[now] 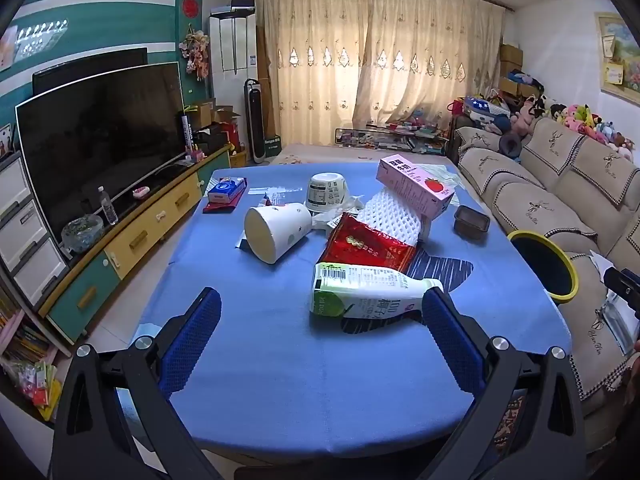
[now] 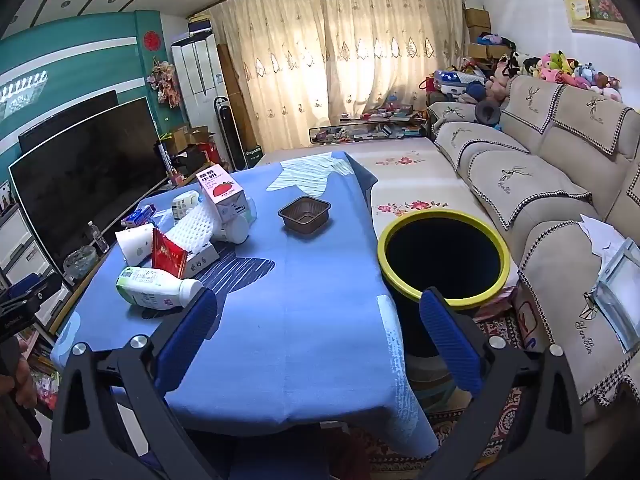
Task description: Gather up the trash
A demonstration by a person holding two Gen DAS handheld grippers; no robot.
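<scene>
While both jaws gape empty, left hand-held gripper (image 1: 322, 316) should straddle the bottle (image 1: 370, 294) mid-body (it may roll); right hand-held gripper (image 2: 318, 316) idles near bin (image 2: 444, 258).

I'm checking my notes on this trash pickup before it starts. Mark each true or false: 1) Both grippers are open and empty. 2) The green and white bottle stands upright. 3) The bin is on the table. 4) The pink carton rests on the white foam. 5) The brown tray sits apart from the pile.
1) True: left gripper and right gripper both open, holding nothing.
2) False: the bottle lies on its side.
3) False: the yellow-rimmed bin stands beside the table, by the sofa.
4) True: the pink carton leans on the white foam.
5) True: the brown tray sits alone.
</scene>
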